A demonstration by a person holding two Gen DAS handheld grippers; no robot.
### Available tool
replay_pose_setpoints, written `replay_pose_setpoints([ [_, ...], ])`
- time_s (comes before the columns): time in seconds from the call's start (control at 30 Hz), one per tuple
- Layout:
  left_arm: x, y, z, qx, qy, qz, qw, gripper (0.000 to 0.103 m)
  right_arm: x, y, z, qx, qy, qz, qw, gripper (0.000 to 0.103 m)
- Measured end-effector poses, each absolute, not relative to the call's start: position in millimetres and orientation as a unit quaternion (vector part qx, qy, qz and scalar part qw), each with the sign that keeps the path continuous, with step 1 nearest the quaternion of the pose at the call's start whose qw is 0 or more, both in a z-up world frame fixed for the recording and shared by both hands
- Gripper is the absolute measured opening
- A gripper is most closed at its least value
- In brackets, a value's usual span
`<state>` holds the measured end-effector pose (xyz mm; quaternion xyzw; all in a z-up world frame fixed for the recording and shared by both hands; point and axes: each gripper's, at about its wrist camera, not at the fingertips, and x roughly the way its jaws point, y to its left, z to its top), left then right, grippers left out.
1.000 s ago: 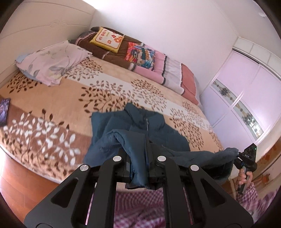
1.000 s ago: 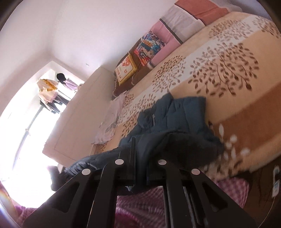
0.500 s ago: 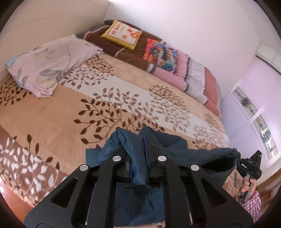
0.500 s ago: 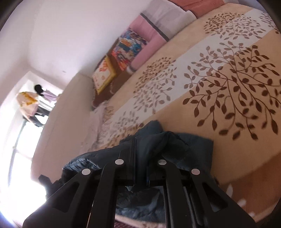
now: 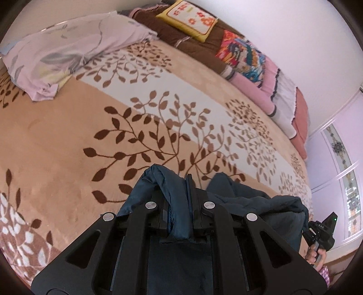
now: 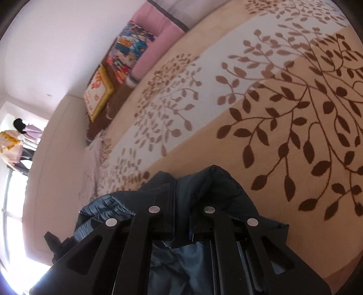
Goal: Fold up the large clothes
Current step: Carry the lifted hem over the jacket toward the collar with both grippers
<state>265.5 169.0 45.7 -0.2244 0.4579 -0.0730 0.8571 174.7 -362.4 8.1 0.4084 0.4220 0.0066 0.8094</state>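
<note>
Both claws carried forward and lower over bed (image 5: 68,140) — left claw (image 5: 180,204) clamped on blue jacket (image 5: 249,204), right claw (image 6: 181,204) likewise; jacket bunched at lower centre of frame.

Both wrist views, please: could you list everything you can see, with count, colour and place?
jacket: one, dark blue, over the bed's near edge, pinched at two spots.
blanket: one, tan and white with brown leaves, covering the bed.
pillow: one, pale lilac floral, far left.
yellow cushion: one, on the brown bedding by the wall.
colourful cushion: one, beside it.
pink bedding: folded stack along the wall.
left tool: black, shut on jacket.
right tool: black, shut on jacket.
hand: one, holding the right tool.
</note>
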Motion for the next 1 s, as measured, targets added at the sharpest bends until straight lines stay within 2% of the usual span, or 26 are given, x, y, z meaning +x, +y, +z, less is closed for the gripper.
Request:
replay_pose_setpoints([
  [0.2,275.7,160.9,26.1,-0.216,0.475,-0.05,0.852,0.018,188.4,-365.5,-21.5,0.421,0.454,-0.013,0.785,0.01],
  [0.27,276.6,160.1,24.4,-0.217,0.479,-0.049,0.849,0.026,190.7,-367.2,-27.2,0.435,0.458,-0.012,0.775,0.015],
  [0.33,276.0,163.3,26.6,-0.228,0.472,-0.05,0.85,0.044,190.9,-368.4,-27.9,0.448,0.455,-0.006,0.77,0.021],
  [0.37,274.7,166.2,29.5,-0.236,0.463,-0.048,0.853,0.05,190.8,-368.7,-26.6,0.453,0.452,-0.001,0.769,0.029],
  [0.4,272.7,169.0,33.4,-0.242,0.453,-0.044,0.857,0.062,189.2,-369.5,-24.9,0.46,0.445,0.007,0.768,0.04],
  [0.43,269.7,171.7,38.5,-0.243,0.438,-0.033,0.865,0.074,187.7,-370.2,-22.7,0.464,0.439,0.012,0.769,0.044],
  [0.53,262.7,177.9,51.9,-0.236,0.413,-0.022,0.879,0.078,180.5,-371.9,-10.2,0.455,0.415,0.006,0.788,0.076],
  [0.57,261.5,180.6,54.2,-0.236,0.413,-0.022,0.879,0.078,176.8,-372.4,-3.9,0.445,0.403,-0.004,0.8,0.077],
  [0.77,242.6,187.1,64.6,-0.228,0.406,-0.021,0.885,0.078,156.9,-380.2,14.5,0.437,0.369,-0.01,0.82,0.077],
  [0.87,227.0,178.6,66.7,-0.209,0.404,-0.038,0.89,0.078,143.1,-371.8,20.5,0.411,0.38,-0.001,0.828,0.06],
  [0.9,221.2,174.2,66.4,-0.198,0.404,-0.042,0.892,0.078,138.5,-363.7,21.8,0.395,0.389,0.012,0.832,0.048],
  [1.0,197.0,160.7,65.0,-0.158,0.403,-0.051,0.9,0.078,128.4,-335.7,23.2,0.331,0.414,0.028,0.848,0.034],
])
